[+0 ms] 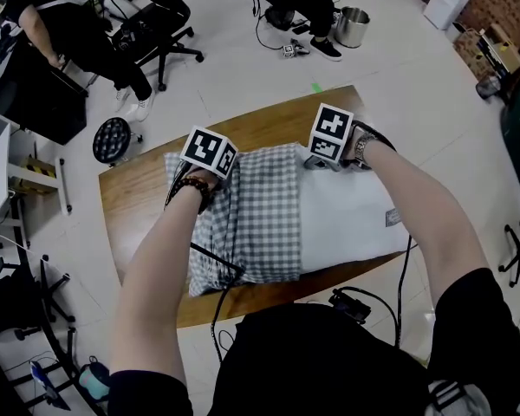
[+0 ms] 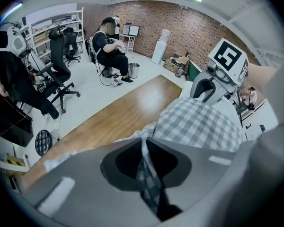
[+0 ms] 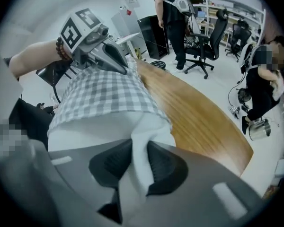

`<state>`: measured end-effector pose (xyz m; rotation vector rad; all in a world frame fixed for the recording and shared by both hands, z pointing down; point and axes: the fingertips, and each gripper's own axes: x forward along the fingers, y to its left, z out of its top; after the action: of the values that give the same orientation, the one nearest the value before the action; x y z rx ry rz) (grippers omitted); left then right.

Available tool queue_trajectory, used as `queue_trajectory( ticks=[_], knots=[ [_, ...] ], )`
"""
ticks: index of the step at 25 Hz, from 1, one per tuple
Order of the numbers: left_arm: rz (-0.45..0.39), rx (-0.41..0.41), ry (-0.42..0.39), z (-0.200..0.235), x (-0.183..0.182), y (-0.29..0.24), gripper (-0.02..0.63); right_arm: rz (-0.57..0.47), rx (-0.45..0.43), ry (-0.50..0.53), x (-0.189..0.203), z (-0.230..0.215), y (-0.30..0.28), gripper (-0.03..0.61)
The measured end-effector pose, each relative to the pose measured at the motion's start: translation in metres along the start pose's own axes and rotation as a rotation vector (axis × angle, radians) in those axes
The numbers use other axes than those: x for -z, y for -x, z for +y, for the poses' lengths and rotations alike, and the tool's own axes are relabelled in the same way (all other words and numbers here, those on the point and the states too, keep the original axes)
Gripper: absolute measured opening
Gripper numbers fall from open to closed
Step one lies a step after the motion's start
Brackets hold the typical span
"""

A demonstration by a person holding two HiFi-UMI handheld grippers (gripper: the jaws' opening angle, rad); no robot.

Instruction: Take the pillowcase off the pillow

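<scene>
Lying lengthwise across the wooden worktop (image 1: 139, 198), left to right in the head view, the pillow (image 1: 347, 224) is showing its bare white half on the person's right. The grey-checked pillowcase (image 1: 260, 215) is still covering the left half, with loose fabric bunching past the pillow's left end, so the case is judged partly off.

The left gripper (image 2: 144, 143) is pinching a fold of checked fabric at the far edge of the case, jaws nearly together on it. The right gripper (image 3: 139, 148) is clamping a ridge of white pillow fabric, just right of where the check stops. Both are pointing steeply down at the far long edge, with the case's mouth lying between them.

Judgement: the case has to travel leftward along the long axis. The left gripper is the nearer one and is already on it, while the right is anchoring the pillow. Risk: the thin fold is slipping out.

Beyond the worktop, people are sitting on office chairs (image 1: 160, 37).
</scene>
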<state>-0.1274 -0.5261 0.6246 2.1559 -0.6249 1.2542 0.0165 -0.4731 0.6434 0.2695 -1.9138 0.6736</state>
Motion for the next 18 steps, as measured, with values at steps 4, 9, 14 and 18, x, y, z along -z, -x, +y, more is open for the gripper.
queue_trajectory(
  ticks=[4,9,14,18],
  knots=[
    [-0.036,-0.035,0.009,0.007,0.002,0.009,0.012,-0.053,0.076,-0.025,-0.004,-0.002,0.013,0.023],
    [-0.084,-0.065,0.092,0.022,0.014,0.029,0.011,-0.106,0.161,-0.048,0.001,0.003,0.042,0.017],
    [-0.121,-0.089,0.150,0.035,0.029,0.046,0.011,-0.107,0.236,-0.050,0.010,0.006,0.063,0.017],
    [-0.135,-0.110,0.194,0.047,0.043,0.060,0.011,-0.083,0.280,-0.047,0.019,0.005,0.070,0.017]
  ],
)
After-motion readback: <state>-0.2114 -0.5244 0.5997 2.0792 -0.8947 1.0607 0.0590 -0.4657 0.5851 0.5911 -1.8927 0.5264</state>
